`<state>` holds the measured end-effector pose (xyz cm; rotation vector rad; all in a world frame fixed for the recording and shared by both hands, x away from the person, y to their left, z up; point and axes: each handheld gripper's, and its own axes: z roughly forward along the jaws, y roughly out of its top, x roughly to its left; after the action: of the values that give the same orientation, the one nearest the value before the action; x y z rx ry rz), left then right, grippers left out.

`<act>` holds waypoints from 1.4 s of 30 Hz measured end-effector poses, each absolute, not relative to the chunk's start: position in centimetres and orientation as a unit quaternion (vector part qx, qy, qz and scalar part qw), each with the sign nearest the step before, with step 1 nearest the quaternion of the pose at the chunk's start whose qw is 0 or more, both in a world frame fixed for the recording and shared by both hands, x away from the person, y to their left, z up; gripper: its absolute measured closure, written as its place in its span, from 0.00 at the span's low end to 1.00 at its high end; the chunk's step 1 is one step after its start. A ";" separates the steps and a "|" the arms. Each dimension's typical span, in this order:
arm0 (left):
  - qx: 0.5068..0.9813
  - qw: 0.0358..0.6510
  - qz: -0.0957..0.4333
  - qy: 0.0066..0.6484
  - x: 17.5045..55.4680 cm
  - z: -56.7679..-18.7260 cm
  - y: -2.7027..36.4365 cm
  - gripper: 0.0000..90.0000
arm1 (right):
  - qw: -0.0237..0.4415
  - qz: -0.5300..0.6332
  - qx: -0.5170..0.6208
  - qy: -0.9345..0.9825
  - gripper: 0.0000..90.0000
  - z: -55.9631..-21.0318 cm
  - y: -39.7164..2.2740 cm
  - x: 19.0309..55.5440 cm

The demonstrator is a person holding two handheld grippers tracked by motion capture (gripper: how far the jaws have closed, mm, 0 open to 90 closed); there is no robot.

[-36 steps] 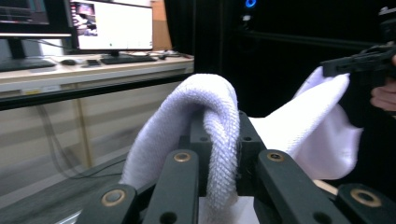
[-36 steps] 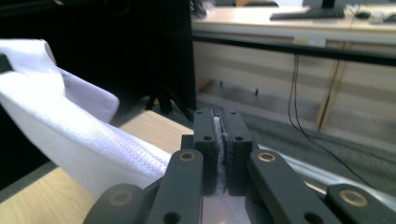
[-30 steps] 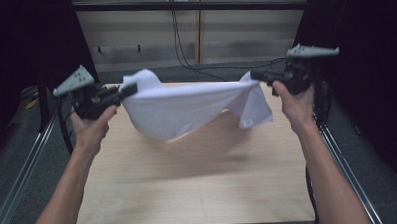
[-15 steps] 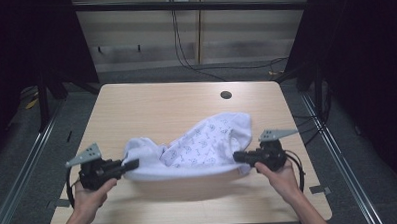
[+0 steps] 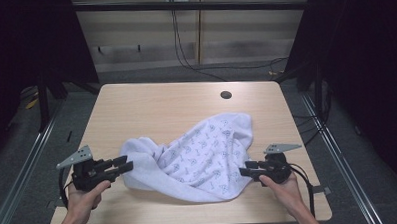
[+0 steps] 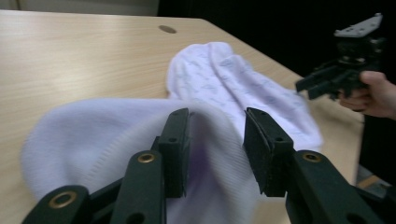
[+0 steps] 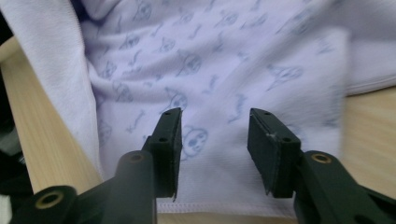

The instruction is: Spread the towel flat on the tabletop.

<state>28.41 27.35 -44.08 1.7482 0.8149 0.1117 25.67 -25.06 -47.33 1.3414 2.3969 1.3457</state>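
Observation:
A pale lilac cloth (image 5: 198, 157) printed with small figures lies crumpled on the near half of the wooden table (image 5: 161, 103). My left gripper (image 5: 122, 167) sits at the cloth's left end. Its jaws have just been opening, and in the left gripper view (image 6: 217, 119) the cloth (image 6: 116, 126) bulges between them with the pads apart from it. My right gripper (image 5: 246, 169) is at the cloth's right edge. Its jaws have also just been opening, and in the right gripper view (image 7: 215, 116) they stand apart over the cloth's hem (image 7: 210, 56). The right gripper (image 6: 310, 86) shows far off in the left gripper view.
A dark round hole (image 5: 226, 95) sits in the tabletop at the back right. Metal rails (image 5: 28, 163) run along both sides of the table. Cables (image 5: 184, 57) hang behind it against a wooden wall. The table's front edge is just under my hands.
Both hands came down and toward me, from holding the cloth stretched in the air to the near table. The cloth now lies crumpled, and both pairs of jaws have opened off it.

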 end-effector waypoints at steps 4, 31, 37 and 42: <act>0.743 0.551 0.034 0.379 30.7 -45.9 27.0 0.59 | 0.040 0.411 0.426 0.805 0.52 -48.6 -23.3 26.1; 0.785 0.547 -0.058 0.285 26.8 -46.2 21.0 0.74 | 0.159 0.393 0.525 0.738 0.64 -48.2 -30.8 32.6; 0.752 0.539 0.037 0.378 28.6 -46.5 26.0 0.73 | 0.126 0.444 0.460 0.759 0.64 -45.8 -27.3 29.7; 0.745 0.534 0.019 0.400 31.1 -47.6 27.4 0.59 | 0.065 0.461 0.399 0.790 0.62 -46.0 -21.5 29.0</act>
<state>31.10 27.39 -47.57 1.7745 0.9542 0.0463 29.01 -21.54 -45.98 1.2037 2.3843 1.3895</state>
